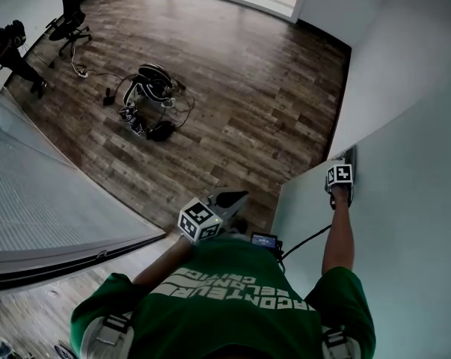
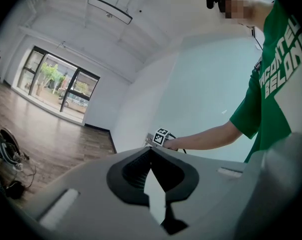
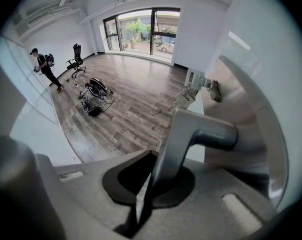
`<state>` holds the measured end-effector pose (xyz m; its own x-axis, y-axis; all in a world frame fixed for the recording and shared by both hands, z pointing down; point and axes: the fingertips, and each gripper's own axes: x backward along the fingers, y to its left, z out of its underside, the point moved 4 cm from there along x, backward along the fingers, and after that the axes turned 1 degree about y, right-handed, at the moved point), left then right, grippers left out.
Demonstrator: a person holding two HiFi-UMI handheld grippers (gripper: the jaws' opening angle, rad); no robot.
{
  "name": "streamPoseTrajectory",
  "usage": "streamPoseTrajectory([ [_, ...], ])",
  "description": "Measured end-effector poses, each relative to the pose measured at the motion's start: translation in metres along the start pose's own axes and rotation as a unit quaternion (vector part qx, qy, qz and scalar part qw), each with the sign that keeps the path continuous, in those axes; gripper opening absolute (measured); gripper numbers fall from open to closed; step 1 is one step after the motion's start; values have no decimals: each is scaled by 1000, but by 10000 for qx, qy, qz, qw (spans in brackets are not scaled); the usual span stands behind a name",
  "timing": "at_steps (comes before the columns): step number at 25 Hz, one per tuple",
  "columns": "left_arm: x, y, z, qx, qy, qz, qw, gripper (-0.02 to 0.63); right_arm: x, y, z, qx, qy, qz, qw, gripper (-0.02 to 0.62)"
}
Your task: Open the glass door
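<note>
- Currently at the right of the head view: glass door [image 1: 405,223], pale and frosted, with its free edge turned toward the wooden floor [image 1: 232,88].
- Mounted on the glass door near that edge: grey lever handle [image 3: 196,134], with a small metal lock fitting [image 3: 193,81] just beyond it on the door's edge.
- Clamped on the handle: right gripper [image 3: 156,159], tilted steeply down against the glass door, jaws pressed on the lever from both sides.
- Held off the glass door, in front of the green shirt [image 1: 232,298]: left gripper [image 2: 152,156], roughly level, jaws together with nothing between them.
- Well apart from the glass door, out on the floor: heap of cables and gear [image 1: 154,96].
- Farther still from the glass door: black office chair [image 1: 69,13] and a second person [image 1: 12,47] beside a frosted partition [image 1: 53,200].
- Across the room from the glass door: large window [image 3: 140,29] with greenery outside.
</note>
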<state>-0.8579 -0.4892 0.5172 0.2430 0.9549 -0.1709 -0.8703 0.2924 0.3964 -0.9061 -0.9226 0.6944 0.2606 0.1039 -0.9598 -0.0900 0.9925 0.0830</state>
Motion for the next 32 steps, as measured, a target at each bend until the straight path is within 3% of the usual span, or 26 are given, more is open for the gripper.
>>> streamPoseTrajectory([
  [16,-49,0,-13,-68,50,345,9994,15,2,-61,13,-391,48,128,9991,-6],
  [32,-53,23,-18,-122,133,288,9994,15,1,-95,26,-682,148,147,9975,-6],
])
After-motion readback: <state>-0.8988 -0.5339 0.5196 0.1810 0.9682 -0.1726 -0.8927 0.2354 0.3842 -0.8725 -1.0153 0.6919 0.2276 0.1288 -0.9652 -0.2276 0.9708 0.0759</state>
